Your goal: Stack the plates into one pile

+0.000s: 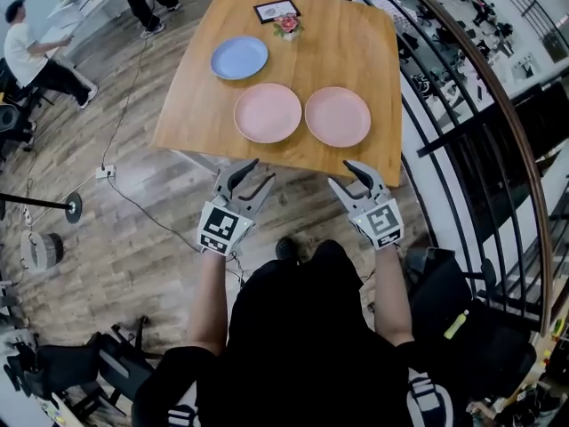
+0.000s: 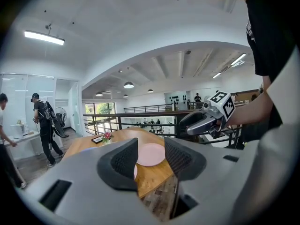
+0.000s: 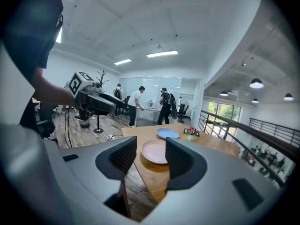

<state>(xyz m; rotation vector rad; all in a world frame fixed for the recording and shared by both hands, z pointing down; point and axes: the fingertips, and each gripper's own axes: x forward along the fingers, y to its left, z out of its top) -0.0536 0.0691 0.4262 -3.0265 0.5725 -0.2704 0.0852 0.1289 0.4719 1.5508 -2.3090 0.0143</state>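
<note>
Held low before the person's dark torso, the left gripper (image 1: 262, 171) and right gripper (image 1: 340, 173) hover just off the wooden table (image 1: 356, 43), each with jaws parted and empty. Ahead at 12 o'clock, the left pink plate (image 1: 268, 112) and right pink plate (image 1: 338, 116) lie side by side, not touching. The blue plate (image 1: 239, 58) lies separately at 11 o'clock.

Open floor (image 1: 160, 212) fronts the table (image 1: 356, 43)'s near edge; a black railing (image 1: 453, 134) crowds its right side.
</note>
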